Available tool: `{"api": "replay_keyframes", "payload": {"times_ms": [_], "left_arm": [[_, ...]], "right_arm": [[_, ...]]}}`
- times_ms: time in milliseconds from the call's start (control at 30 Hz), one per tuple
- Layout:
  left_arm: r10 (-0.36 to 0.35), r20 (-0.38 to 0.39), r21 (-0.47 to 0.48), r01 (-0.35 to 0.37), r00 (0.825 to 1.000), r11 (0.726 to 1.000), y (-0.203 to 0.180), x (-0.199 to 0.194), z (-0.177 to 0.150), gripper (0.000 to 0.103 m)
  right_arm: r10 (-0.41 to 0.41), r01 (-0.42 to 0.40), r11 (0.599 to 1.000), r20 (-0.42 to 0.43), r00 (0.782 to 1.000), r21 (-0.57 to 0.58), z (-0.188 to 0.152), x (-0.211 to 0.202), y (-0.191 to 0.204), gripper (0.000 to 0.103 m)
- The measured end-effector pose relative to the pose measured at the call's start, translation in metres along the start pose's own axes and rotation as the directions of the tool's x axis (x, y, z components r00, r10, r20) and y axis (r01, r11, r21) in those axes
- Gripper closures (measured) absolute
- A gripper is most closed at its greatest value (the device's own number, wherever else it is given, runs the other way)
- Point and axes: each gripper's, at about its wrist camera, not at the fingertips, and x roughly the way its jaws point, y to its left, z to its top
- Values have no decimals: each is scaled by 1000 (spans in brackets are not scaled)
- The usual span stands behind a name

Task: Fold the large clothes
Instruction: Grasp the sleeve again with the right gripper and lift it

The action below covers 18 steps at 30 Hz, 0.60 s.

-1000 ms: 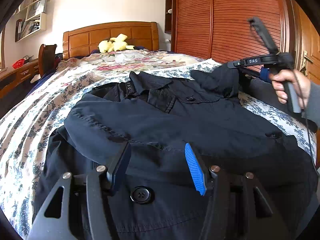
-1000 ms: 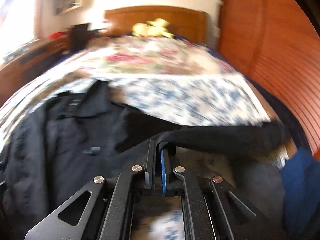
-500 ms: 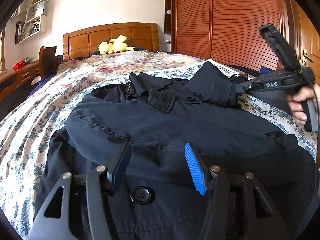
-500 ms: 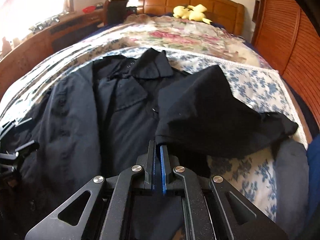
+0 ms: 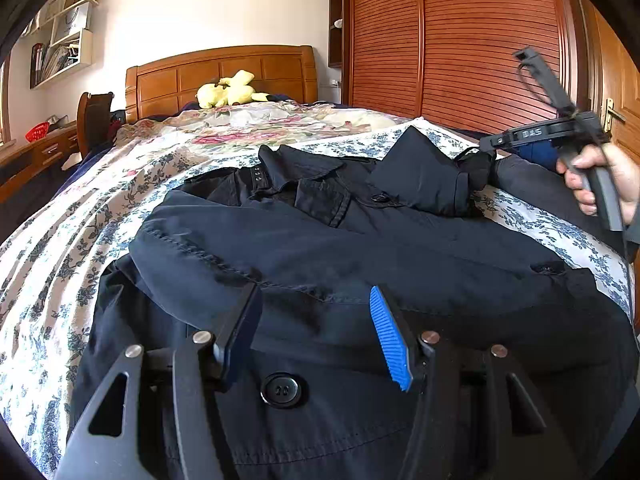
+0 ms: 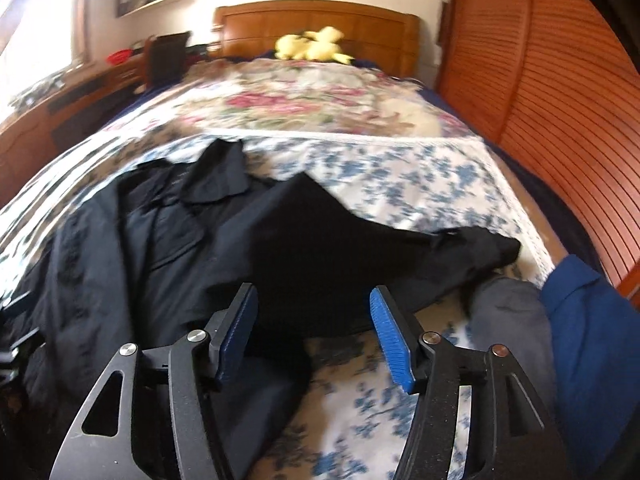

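The dark coat (image 5: 320, 248) lies on the bed (image 5: 60, 240) beneath the spread left tongs (image 5: 316, 332); the right tongs (image 6: 314, 332) are opening, its folded sleeve (image 6: 320, 248) just ahead, unpinched.

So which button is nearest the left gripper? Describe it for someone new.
Start at the bed, then the dark coat spread on it. The big black button lies on the coat's near hem, just below the left gripper; the other buttons sit further up.

A home bedroom; a bed with carved wooden headboard (image 5: 224, 72) and floral bedspread (image 5: 60, 240); louvred wardrobe doors (image 5: 460, 40); yellow plush toy (image 5: 230, 90).
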Motion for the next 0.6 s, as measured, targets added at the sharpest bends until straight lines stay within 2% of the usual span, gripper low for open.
{"api": "replay_keyframes", "payload": {"times_ms": [367,600], "left_arm": [[-5,-2,1,5,1000,1000,0,1,0,48],[-7,-6,4,7,1000,1000,-2,2,0,48]], "right_arm": [[-75,98,981,-140,987,165,-20,73,-55,39],[-52,107,957,-203,978,268,-33,97,-79,39]]}}
